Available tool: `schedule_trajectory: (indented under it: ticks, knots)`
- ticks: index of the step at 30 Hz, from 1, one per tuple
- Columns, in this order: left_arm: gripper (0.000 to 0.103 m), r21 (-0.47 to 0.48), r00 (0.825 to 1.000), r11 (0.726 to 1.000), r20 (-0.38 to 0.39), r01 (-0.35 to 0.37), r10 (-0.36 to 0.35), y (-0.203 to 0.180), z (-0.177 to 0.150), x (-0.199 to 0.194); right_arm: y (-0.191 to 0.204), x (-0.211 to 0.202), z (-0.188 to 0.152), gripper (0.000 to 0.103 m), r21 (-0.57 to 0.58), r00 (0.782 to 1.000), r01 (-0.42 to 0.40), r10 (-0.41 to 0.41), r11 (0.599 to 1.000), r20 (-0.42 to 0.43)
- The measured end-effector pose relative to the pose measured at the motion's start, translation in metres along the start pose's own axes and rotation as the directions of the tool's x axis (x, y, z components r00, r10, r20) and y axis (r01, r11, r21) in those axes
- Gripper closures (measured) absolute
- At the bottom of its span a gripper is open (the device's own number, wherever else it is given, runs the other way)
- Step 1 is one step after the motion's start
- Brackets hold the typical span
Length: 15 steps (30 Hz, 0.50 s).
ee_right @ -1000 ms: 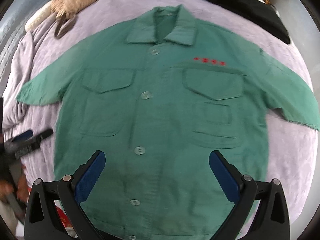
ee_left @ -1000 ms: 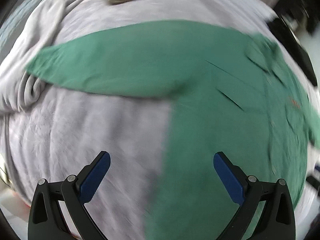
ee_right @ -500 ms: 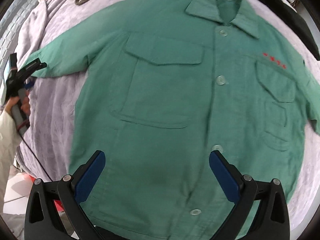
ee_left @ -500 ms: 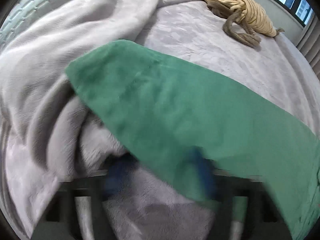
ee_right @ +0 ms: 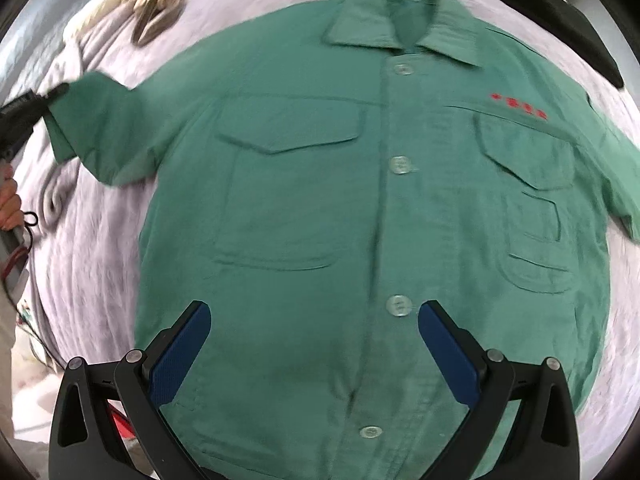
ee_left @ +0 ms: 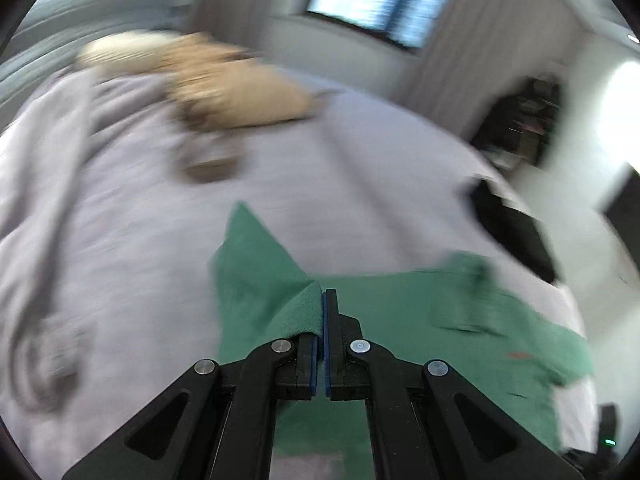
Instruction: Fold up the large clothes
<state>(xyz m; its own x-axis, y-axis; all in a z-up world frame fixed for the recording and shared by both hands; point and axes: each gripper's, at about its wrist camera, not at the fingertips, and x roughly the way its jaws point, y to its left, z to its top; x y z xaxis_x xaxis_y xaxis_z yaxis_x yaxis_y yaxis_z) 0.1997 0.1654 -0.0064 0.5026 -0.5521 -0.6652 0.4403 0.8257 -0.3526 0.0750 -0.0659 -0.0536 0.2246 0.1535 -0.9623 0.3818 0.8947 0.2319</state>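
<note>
Lilac blanket (ee_right: 96, 264) is spread over the bed, and the green shirt (ee_right: 320, 208) is laid on it, buttoned front up. Its sleeve cuff (ee_left: 296, 304) is pinched, lifted it seems, in the closed left hand-held gripper (ee_left: 323, 312). The right hand-held gripper (ee_right: 314, 344) is held wide open above the hem, empty.

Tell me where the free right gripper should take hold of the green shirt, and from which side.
Best bet: the cuff of the far sleeve, the mirror of the cuff the left gripper is shut on. The green shirt lies flat and buttoned, so only edges give a pinchable fold. The right gripper, open above the hem, should come from outside the cuff, jaws straddling its edge.
</note>
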Motion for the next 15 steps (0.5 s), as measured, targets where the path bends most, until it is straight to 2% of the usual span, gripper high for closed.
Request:
schedule_trajectory:
  ticks: [1,3,5,7,9,11,13,15]
  knots:
    - [0.101,0.036,0.998,0.998,-0.013,0.055,-0.054,-0.032,0.001,0.007,-0.012,-0.003,-0.001,0.0,0.018,1.0,-0.009,0.009,1.0,0.007]
    - [0.101,0.104,0.993,0.989,-0.044,0.11,-0.106,-0.087,-0.002,0.025,-0.032,-0.009,-0.002,0.0,0.045,1.0,-0.012,0.011,0.999,0.018]
    - [0.101,0.176,0.987,0.974,-0.108,0.139,-0.121,-0.145,-0.017,0.059,-0.061,-0.015,-0.004,0.0,0.082,0.999,-0.009,0.006,0.997,0.033]
    - [0.101,0.223,0.979,0.963,-0.17,0.153,-0.116,-0.18,-0.037,0.091,-0.085,-0.018,-0.005,0.0,0.12,0.999,-0.007,0.002,0.993,0.043]
    - [0.1,0.279,0.971,0.95,-0.227,0.138,-0.074,-0.21,-0.069,0.126,-0.113,-0.018,-0.009,0.0,0.165,0.999,-0.009,0.001,0.986,0.05]
    - [0.1,0.299,0.958,0.948,-0.286,0.11,-0.021,-0.224,-0.096,0.141,-0.138,-0.018,-0.012,0.0,0.197,0.999,-0.011,0.0,0.98,0.052]
    - [0.1,0.296,0.933,0.952,-0.357,0.077,0.035,-0.223,-0.119,0.161,-0.158,-0.014,-0.016,0.0,0.224,0.999,-0.016,0.004,0.974,0.054]
    - [0.1,0.323,0.926,0.946,-0.362,0.018,0.106,-0.219,-0.134,0.166,-0.173,-0.008,-0.018,0.0,0.245,0.998,-0.024,0.01,0.969,0.062]
